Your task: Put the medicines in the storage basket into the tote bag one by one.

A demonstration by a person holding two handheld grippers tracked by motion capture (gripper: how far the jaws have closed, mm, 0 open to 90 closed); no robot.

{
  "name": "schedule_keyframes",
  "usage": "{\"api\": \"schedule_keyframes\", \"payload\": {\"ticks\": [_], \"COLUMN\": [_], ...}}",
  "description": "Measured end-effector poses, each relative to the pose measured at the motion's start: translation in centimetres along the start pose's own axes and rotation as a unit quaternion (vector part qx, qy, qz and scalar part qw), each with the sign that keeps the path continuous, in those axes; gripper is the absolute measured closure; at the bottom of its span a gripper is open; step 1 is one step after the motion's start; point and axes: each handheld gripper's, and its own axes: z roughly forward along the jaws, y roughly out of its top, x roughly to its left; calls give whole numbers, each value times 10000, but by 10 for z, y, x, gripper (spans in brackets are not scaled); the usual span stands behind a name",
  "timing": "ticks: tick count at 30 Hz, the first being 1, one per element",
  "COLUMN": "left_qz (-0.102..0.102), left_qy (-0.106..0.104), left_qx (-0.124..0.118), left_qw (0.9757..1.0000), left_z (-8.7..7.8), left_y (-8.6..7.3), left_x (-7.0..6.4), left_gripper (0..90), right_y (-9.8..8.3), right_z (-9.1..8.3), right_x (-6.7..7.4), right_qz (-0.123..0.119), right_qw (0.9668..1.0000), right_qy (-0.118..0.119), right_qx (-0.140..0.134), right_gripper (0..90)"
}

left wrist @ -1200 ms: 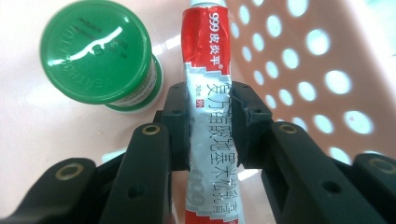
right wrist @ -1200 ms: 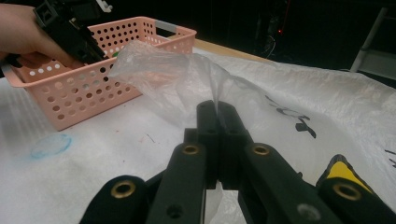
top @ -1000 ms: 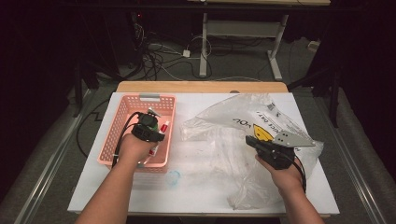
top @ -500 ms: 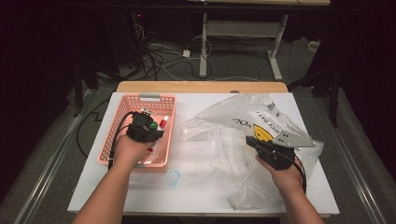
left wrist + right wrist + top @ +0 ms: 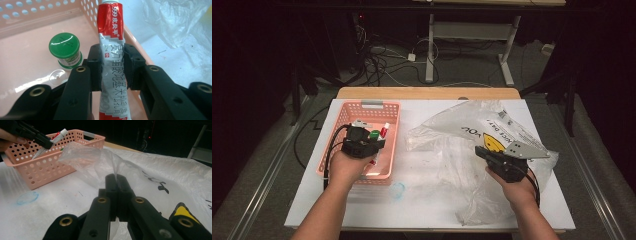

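Left gripper [image 5: 371, 142]: clenched on the ointment tube [image 5: 111, 60]; in the left gripper view the 2 black jaws press the tube's flat sides from left and right, about midway along it.
Ointment tube: red and silver with a white cap, running from the bottom centre of the left gripper view to its top edge; in the high view it sits left of centre, over the pink basket [image 5: 343, 117], cap end pointing to the upper right.
Right gripper [image 5: 486, 152]: clenched on a fold of the clear plastic bag [image 5: 452, 130]; in the right gripper view the jaws meet at frame centre with the thin film pinched between them and rising above the tips.
Clear plastic bag: spread over the right half of the white tabletop [image 5: 427, 210] in the high view, crumpled, with black lettering and a yellow and black mark near the right gripper.
Pink basket: perforated walls, left of centre in the high view, standing on the tabletop; in the right gripper view it is at the upper left, with the left gripper and tube above its rim.
Green-capped jar [image 5: 65, 51]: upright on the basket floor, left of the tube in the left gripper view, near it but apart.
Blue ring mark [image 5: 397, 189]: on the tabletop just below the basket's lower right corner in the high view.
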Motion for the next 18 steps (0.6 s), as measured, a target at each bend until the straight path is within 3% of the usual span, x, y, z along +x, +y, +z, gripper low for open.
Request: {"api": "schedule_keyframes", "payload": {"ticks": [10,18], "left_qz": [19,-11], "left_qy": [62,124], "left_qx": [-402,-774], "left_qw": [9992,9969], "left_z": [-12,-19], "left_y": [-20,-36], "left_x": [-4,-5], "left_gripper": [687,687], "right_y": [-1,-2], "right_z": [1,1], "right_x": [2,4], "right_qz": [-26,-34], "right_qw": [10000,10000], "right_qy": [6,-3], "right_qx": [7,23], "right_gripper": [900,900]}}
